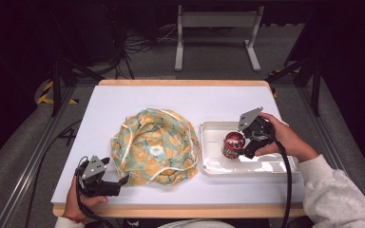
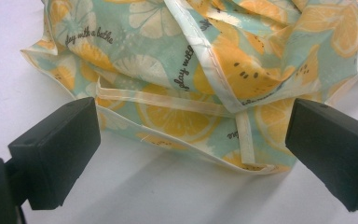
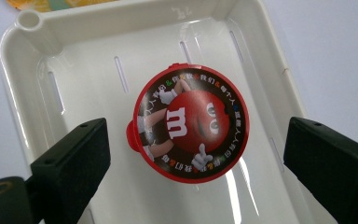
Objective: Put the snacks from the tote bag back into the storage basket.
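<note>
**Candy tub sits in the tray, right under our right tongs**

Our right tongs (image 3: 193, 158) are wide open, holding nothing. The red candy tub (image 3: 190, 123) stands upright in the white tray (image 3: 74, 32), between the two jaws but not touched. Our left tongs (image 2: 191, 149) are open too, pointing at the lemon cloth (image 2: 200, 60) on the counter (image 1: 123, 99).

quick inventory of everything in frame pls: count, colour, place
candy tub: 1, red with dark printed lid, upright in the tray
tray: 1, white, right side of table
cloth bag: 1, teal with yellow lemon print, crumpled mid-table
table: 1, white top, wood edge
left gripper: 1, black, open, at the bag's near edge
right gripper: 1, black, open, jaws either side of the tub, not touching
</note>
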`<state>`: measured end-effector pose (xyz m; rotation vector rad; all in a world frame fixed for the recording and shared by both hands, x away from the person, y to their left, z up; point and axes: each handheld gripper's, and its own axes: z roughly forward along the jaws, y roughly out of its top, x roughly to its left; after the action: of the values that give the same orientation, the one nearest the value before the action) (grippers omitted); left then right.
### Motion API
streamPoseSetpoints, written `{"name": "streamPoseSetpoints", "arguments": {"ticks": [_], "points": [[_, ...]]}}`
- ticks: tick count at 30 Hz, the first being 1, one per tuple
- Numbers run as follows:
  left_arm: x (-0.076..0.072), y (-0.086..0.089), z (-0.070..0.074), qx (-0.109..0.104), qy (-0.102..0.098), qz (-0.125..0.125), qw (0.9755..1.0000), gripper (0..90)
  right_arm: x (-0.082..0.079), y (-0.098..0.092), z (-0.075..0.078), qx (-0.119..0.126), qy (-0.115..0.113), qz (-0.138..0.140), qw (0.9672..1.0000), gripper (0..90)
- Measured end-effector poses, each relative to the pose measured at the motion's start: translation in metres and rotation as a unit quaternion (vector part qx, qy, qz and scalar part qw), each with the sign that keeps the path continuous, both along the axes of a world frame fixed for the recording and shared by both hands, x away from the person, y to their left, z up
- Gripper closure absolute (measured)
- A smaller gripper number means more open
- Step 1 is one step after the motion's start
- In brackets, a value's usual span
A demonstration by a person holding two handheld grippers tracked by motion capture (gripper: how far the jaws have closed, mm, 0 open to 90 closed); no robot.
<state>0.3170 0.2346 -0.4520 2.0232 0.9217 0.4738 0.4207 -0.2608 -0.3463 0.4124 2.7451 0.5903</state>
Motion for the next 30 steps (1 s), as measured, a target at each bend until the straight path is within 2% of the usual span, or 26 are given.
{"name": "streamPoseSetpoints", "arguments": {"ticks": [5, 8, 15, 17, 20, 25, 30], "points": [[0.0, -0.001, 0.0, 0.0, 0.0, 0.0, 1.0, 3.9, -0.005, -0.011, -0.004, 0.016, -0.019, -0.03, 0.9992, 7.9], [0.0, -0.001, 0.0, 0.001, 0.001, 0.0, 1.0, 3.9, -0.008, -0.018, -0.008, 0.03, -0.017, -0.038, 0.9987, 8.0], [0.001, -0.001, 0.0, 0.003, -0.001, 0.0, 1.0, 3.9, -0.018, -0.032, -0.012, 0.051, -0.032, -0.06, 0.9964, 8.4], [0.001, -0.001, 0.0, 0.003, -0.001, 0.0, 1.0, 3.9, -0.022, -0.036, -0.015, 0.051, -0.042, -0.068, 0.9955, 8.4], [0.001, -0.002, 0.0, 0.002, -0.001, 0.0, 1.0, 3.9, -0.026, -0.039, -0.019, 0.047, -0.047, -0.073, 0.9951, 11.3], [0.001, -0.002, 0.0, 0.002, -0.001, -0.001, 1.0, 3.9, -0.032, -0.045, -0.024, 0.04, -0.054, -0.078, 0.9947, 10.1], [0.001, -0.002, 0.0, 0.004, 0.0, -0.001, 1.0, 3.9, -0.04, -0.051, -0.03, 0.054, -0.062, -0.096, 0.992, 8.8]]}}
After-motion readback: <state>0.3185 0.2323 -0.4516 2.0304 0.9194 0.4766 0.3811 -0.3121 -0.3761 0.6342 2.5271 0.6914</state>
